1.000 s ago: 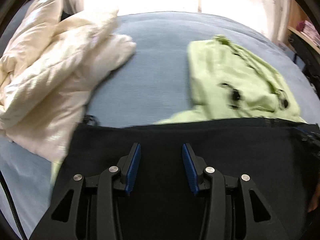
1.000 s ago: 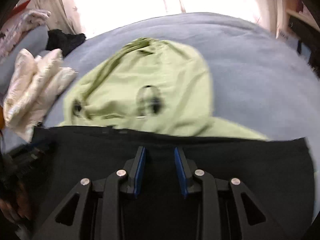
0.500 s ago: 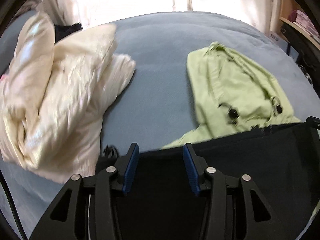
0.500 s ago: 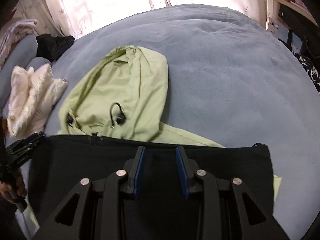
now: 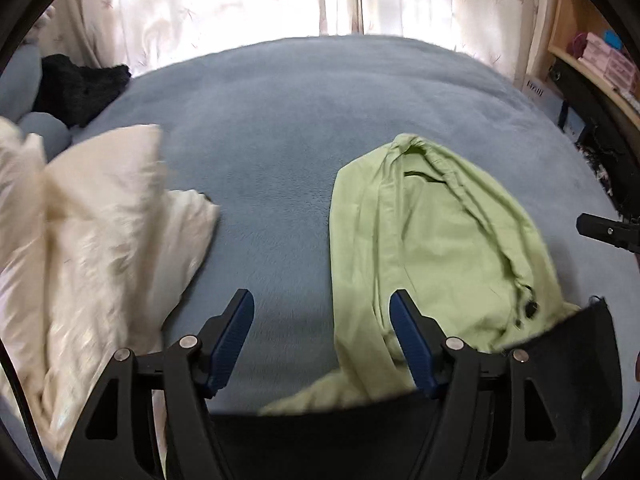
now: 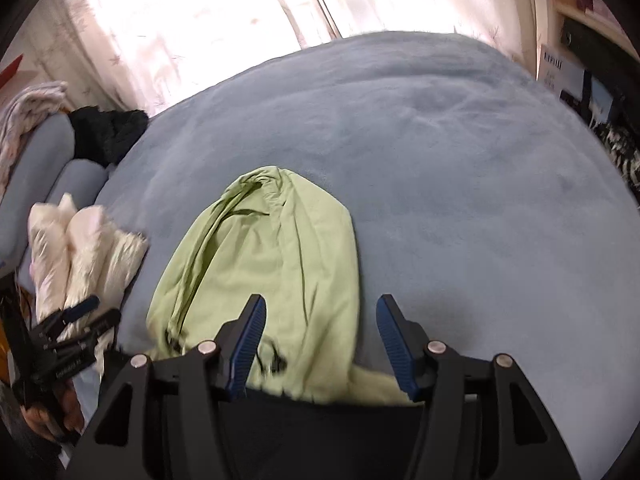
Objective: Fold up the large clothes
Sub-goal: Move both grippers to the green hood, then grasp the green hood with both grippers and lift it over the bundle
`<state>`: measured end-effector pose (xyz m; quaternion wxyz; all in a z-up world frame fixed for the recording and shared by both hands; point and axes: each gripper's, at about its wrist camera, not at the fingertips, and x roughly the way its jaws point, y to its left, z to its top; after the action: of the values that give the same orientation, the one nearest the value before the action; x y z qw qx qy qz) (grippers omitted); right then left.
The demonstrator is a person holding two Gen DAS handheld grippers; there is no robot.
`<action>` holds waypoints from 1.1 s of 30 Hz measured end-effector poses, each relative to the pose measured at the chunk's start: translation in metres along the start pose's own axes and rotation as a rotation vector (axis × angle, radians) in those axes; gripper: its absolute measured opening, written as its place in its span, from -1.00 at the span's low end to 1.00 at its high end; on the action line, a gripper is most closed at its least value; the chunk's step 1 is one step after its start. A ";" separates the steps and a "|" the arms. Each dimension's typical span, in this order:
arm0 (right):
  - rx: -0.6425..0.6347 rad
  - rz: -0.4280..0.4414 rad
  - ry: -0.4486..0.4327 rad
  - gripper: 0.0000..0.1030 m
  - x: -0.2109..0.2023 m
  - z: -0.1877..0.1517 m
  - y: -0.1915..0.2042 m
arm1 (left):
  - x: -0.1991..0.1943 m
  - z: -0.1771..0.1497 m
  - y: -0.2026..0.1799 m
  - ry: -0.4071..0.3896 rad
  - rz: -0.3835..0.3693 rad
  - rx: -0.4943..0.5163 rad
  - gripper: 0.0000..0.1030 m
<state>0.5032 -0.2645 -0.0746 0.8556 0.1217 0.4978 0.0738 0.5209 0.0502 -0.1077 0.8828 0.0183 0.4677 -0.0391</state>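
**Spreading Apart: Both Grippers Let Go Above a Dark Garment on the Bed**

Hovering over the near edge of the bed, the left gripper point(image 5: 322, 344) and the right gripper point(image 6: 318, 344) both stand released, their blue-padded jaws having just been opening, with nothing caught between them. Beneath and just behind the fingers of each lies a black garment point(image 5: 568, 364), spread flat along the near side of the bed and overlapping the lower part of a light green hooded jacket point(image 5: 436, 240). In the right wrist view the same black cloth point(image 6: 320, 432) runs below the gripper, the green jacket point(image 6: 272, 264) reaching away from it with the hood end farthest off. Dark cord toggles show on the jacket near the black garment's edge. To the left of the jacket, apart from it, sits a heap of cream-coloured cloth point(image 5: 100, 232), somewhat blurred. At the left edge of the right wrist view, the other gripper is seen held in a person's hand point(image 6: 44, 412), beside that cream heap. All of this rests on a blue-grey bed cover point(image 5: 288, 112). Farther back, a black bundle point(image 5: 76, 84) lies against blue pillows at the far left corner. Pale patterned curtains point(image 5: 240, 0) hang brightly lit behind the bed, and a wooden shelf point(image 5: 600, 64) stands at the far right.
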 end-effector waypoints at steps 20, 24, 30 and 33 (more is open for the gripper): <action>0.024 0.024 -0.006 -0.95 0.098 0.024 -0.011 | 0.081 0.026 0.001 0.067 -0.096 -0.115 -1.00; -0.032 0.073 -0.094 -0.95 0.051 0.018 0.004 | 0.024 0.020 -0.002 -0.026 -0.095 -0.113 -1.00; -0.157 0.248 -0.272 -0.87 -0.068 -0.041 0.008 | -0.089 -0.037 0.008 -0.166 -0.188 -0.063 -1.00; -0.204 0.275 -0.240 -0.79 -0.102 -0.085 0.000 | -0.122 -0.091 0.019 -0.144 -0.228 -0.051 -0.97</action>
<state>0.3791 -0.2778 -0.0302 0.8986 0.1091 0.3607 0.2247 0.3793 0.0814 -0.0585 0.9041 -0.0604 0.4031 -0.1283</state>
